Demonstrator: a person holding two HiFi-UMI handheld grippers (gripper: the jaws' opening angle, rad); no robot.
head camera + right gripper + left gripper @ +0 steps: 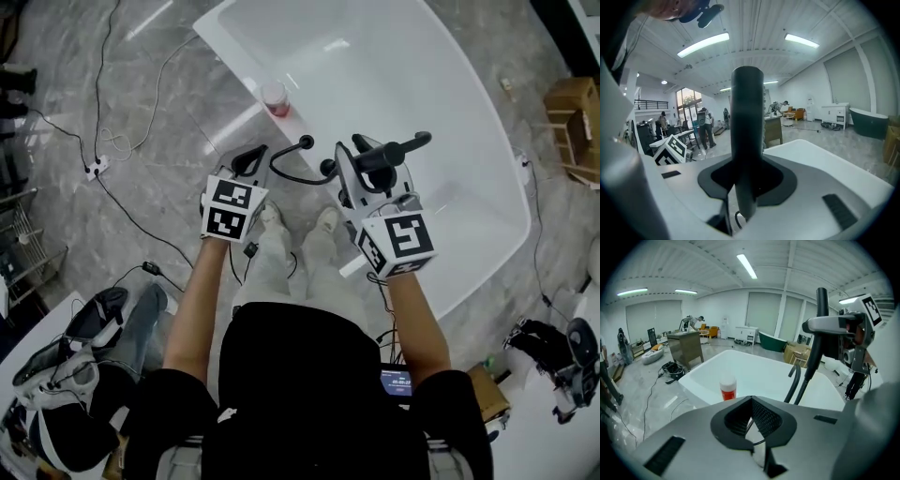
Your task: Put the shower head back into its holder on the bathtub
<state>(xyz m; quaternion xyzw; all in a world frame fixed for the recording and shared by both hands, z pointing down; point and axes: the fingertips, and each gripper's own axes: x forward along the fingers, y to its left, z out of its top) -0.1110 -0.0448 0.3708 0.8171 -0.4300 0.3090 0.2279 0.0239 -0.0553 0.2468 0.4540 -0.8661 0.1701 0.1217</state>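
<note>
The shower head [746, 117] is not back yet: it is up in the air over the bathtub [403, 75] rim with its hose [805, 380] hanging, so seating it in the holder is all left to do. My right hand-held gripper [745, 187] is clamped on its black handle; my left hand-held gripper [752, 420] is closed on nothing.

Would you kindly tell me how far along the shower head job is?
Done: the shower head is gripped in the right hand-held gripper. In hand: it is held up over the bathtub; the left hand-held gripper is shut. Left: seating it in its holder, which I cannot make out.
</note>
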